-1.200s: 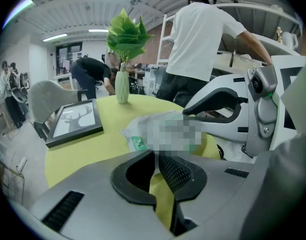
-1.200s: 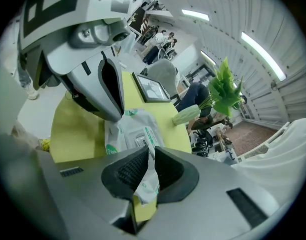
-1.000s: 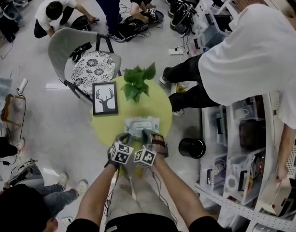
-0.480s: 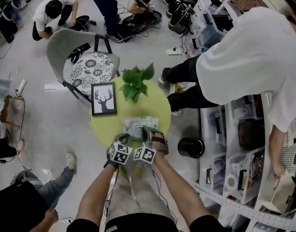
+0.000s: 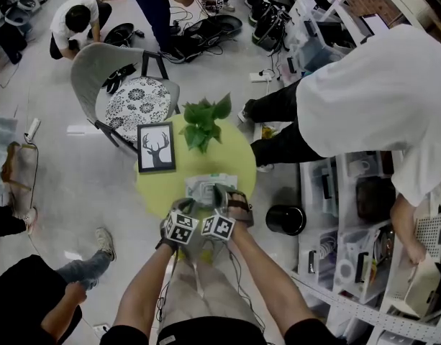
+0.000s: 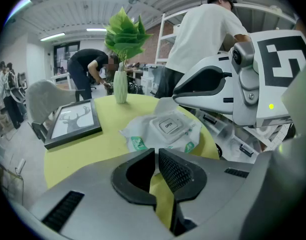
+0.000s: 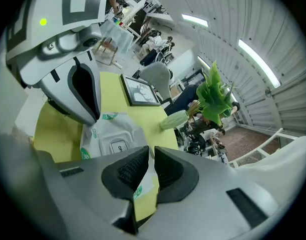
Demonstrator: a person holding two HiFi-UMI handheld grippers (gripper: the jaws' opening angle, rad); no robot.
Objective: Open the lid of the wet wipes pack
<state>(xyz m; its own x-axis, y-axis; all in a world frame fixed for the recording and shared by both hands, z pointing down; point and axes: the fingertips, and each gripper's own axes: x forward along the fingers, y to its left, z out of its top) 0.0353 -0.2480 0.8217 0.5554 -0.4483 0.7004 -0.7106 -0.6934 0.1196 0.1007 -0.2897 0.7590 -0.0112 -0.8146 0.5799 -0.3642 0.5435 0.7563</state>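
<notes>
Staying put at the wet wipes pack (image 5: 206,186), left gripper (image 6: 156,152) and right gripper (image 7: 151,152) clenched, lid (image 6: 167,126) shut

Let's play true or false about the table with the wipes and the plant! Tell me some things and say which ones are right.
1. The lid of the wet wipes pack is closed. True.
2. The framed picture shows a cat. False: it shows a deer.
3. The plant stands on the floor. False: it stands in a vase on the yellow table.
4. The left tool and the right tool both have their jaws close together. True.
</notes>
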